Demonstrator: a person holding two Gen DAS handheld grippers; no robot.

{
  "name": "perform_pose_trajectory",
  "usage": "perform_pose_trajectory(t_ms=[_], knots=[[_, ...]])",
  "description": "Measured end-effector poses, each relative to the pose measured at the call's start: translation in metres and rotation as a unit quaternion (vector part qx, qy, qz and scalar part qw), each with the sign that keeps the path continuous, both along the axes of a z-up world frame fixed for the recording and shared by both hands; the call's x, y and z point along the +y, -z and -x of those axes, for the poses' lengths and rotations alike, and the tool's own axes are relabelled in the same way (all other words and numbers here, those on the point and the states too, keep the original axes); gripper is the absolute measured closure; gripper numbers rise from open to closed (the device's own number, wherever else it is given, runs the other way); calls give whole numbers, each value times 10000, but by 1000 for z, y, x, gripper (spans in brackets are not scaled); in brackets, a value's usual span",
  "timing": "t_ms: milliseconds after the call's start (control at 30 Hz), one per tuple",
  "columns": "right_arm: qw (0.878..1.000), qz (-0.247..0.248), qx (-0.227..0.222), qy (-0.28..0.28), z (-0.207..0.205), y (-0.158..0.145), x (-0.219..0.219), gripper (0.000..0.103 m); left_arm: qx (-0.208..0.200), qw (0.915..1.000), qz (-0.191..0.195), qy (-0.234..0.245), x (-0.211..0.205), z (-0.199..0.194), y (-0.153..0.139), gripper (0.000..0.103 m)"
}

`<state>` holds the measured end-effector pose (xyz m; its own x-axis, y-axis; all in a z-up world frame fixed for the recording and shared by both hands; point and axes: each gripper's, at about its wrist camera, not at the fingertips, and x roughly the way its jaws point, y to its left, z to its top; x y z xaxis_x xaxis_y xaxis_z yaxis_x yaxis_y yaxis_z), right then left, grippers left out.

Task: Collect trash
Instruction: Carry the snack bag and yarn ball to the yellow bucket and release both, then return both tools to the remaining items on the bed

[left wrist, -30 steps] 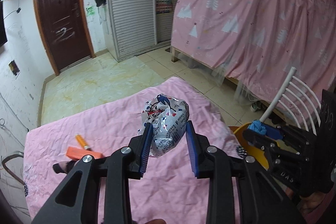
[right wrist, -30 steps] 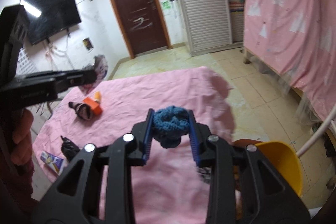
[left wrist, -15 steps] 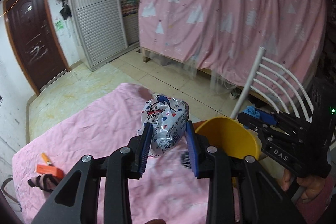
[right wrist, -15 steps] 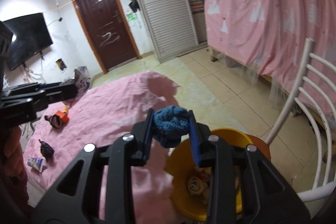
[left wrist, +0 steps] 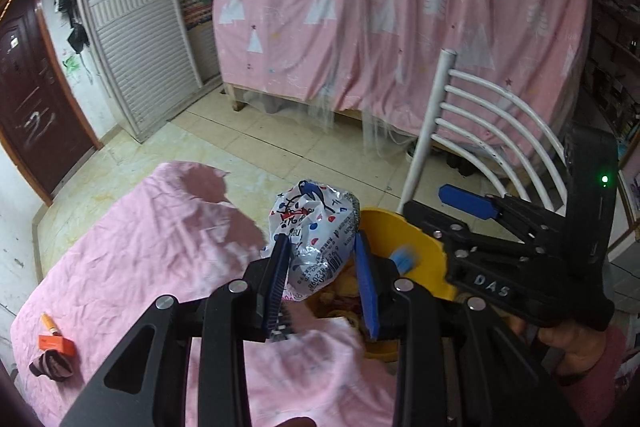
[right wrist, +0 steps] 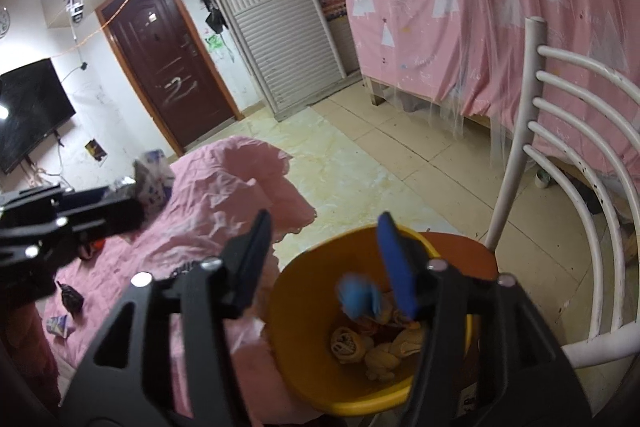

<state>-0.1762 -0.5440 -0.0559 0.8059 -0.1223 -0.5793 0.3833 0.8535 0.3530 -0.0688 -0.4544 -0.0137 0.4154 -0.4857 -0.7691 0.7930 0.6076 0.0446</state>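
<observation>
- Left tool (left wrist: 322, 273): I am gripping the crumpled snack wrapper (left wrist: 316, 227) at the worktop's (left wrist: 160, 247) edge, beside the yellow bin's (right wrist: 304, 311) rim.
- Right tool (right wrist: 324, 259): jaws just opening, standing wide; blue wad (right wrist: 358, 297) is dropping loose inside the bin.
- White chair (right wrist: 560, 155): crowding the bin's far side.

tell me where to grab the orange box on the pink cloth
Probably from above, jaws across the short width of the orange box, near its right end. It lies flat on the pink cloth; a dark striped scrap crowds its near left corner and a small tube lies just beyond its left end, while the right end looks bare.
</observation>
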Motion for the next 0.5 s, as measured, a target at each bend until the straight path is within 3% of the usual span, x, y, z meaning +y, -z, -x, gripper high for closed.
perform_pose_trajectory(t_ms=[100,233,500], knots=[[9999,-57,-47,108,6,1,-7,49,159,9999,20,56,-9,2,4,77],[9996,-128,-99,237,13,2,-16,49,271,9996,59,99,-16,6,6,53],[9996,-144,-107,218,13,1,-12,49,225,9997,45,44,-6,5,6,51]])
